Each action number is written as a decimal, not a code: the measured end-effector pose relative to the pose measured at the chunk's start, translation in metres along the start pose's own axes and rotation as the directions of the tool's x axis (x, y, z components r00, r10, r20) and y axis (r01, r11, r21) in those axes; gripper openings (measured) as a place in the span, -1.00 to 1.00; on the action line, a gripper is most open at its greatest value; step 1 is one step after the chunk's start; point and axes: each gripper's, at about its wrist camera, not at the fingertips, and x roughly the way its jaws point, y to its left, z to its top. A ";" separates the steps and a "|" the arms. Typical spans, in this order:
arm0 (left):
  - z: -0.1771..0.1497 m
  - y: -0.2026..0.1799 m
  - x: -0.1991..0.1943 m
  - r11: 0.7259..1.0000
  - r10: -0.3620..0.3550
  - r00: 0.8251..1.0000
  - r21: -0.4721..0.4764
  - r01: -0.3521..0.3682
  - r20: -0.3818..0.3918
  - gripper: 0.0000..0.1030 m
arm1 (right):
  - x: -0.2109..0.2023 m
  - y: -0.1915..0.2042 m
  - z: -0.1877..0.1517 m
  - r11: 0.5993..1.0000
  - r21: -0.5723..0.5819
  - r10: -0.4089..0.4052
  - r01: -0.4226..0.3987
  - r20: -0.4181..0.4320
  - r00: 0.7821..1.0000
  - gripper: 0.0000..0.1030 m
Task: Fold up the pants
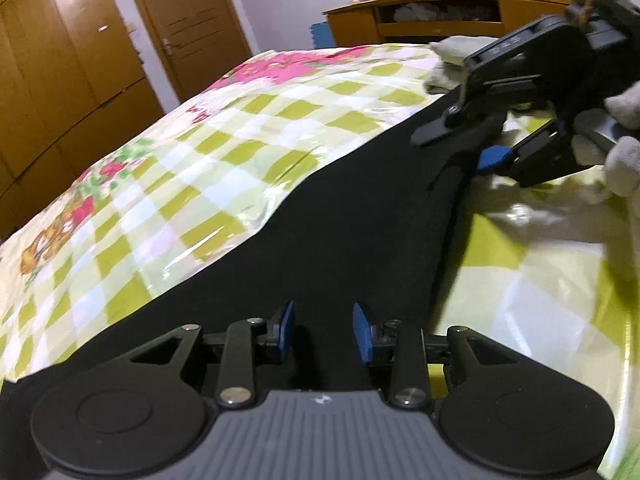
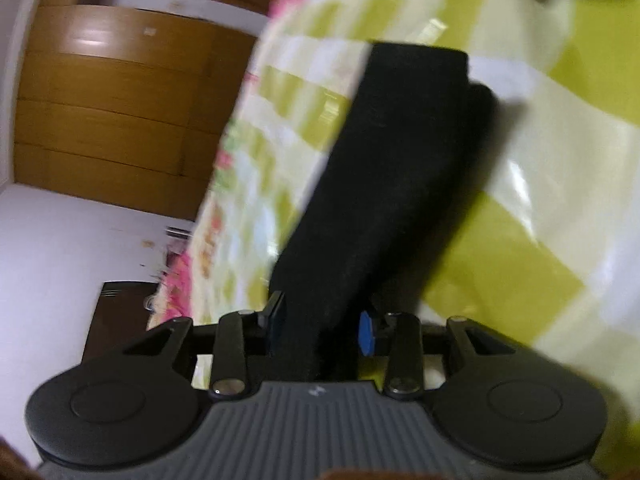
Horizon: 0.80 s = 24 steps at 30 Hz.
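Black pants (image 1: 304, 216) lie flat along the checked bedspread (image 1: 180, 152), likely laid out for a lengthwise fold. Left gripper (image 1: 324, 330): jaws part open over cloth, nothing gripped. Right gripper (image 2: 324, 326): jaws apart, a fold of cloth between them; whether the pads press it can't be told. Only the left view shows the gloved hand (image 1: 616, 148) behind the right gripper.

- The pants (image 1: 320, 216) lie on the bed cover (image 1: 192, 152).
- Behind the bed stands a headboard shelf (image 1: 440, 16); to its left, a door (image 1: 192, 28) and wardrobe (image 1: 68, 52).
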 end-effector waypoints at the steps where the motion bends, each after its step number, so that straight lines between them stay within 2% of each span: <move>1: -0.001 0.003 0.001 1.000 0.007 1.000 -0.009 -0.007 -0.004 -0.10 | 0.001 0.003 -0.001 1.000 -0.022 0.007 -0.006 0.013 1.000 -0.26; 4: -0.003 0.012 0.002 0.999 0.040 0.999 -0.025 -0.040 -0.018 -0.10 | 0.021 0.004 0.001 0.999 -0.041 -0.002 0.003 0.012 1.000 -0.26; 7: -0.004 0.019 -0.001 0.996 0.072 0.997 -0.047 -0.074 -0.027 -0.08 | 0.046 -0.003 0.002 0.999 0.022 0.034 -0.034 -0.015 0.999 -0.27; 8: -0.004 0.020 0.000 0.996 0.075 0.996 -0.054 -0.077 -0.040 -0.07 | 0.048 -0.007 0.005 0.998 0.054 0.042 -0.041 -0.020 0.999 -0.60; 9: -0.006 0.020 0.001 0.995 0.076 0.996 -0.056 -0.079 -0.050 -0.07 | 0.050 -0.009 0.005 0.994 0.098 0.043 -0.040 -0.031 0.999 -0.83; 10: -0.007 0.019 0.003 0.995 0.072 0.996 -0.060 -0.075 -0.058 -0.07 | 0.049 -0.011 0.009 0.988 0.143 0.067 -0.062 -0.030 0.997 -0.87; 11: -0.007 0.016 0.005 0.996 0.058 0.996 -0.071 -0.063 -0.065 -0.09 | 0.044 -0.016 0.014 0.980 0.175 0.095 -0.092 -0.004 0.996 -0.87; 13: -0.002 0.007 0.006 0.995 0.013 0.999 -0.095 -0.017 -0.049 -0.11 | 0.025 -0.015 0.029 0.983 0.154 0.089 -0.096 0.058 0.994 -0.88; 16: 0.013 -0.007 0.002 0.988 -0.100 0.995 -0.116 0.101 0.011 -0.06 | -0.006 -0.005 0.048 0.990 0.102 0.080 -0.095 0.143 0.986 -0.88; 18: 0.019 -0.011 -0.006 0.995 -0.070 0.996 -0.070 0.074 0.051 -0.06 | -0.025 0.009 0.056 0.997 0.022 0.063 -0.070 0.208 0.976 -0.88; 20: 0.017 0.004 -0.012 0.996 -0.027 0.998 -0.085 0.031 0.059 -0.06 | -0.036 0.019 0.061 0.998 -0.052 0.035 -0.023 0.226 0.974 -0.88; 22: 0.006 0.030 -0.016 0.989 0.026 0.999 -0.147 -0.019 0.044 -0.06 | -0.037 0.023 0.062 0.989 -0.114 -0.073 0.098 0.206 0.976 -0.86; 24: -0.014 0.051 -0.015 0.981 0.091 0.996 -0.170 -0.092 -0.014 -0.06 | -0.031 0.023 0.062 0.966 -0.154 -0.187 0.209 0.142 0.972 -0.78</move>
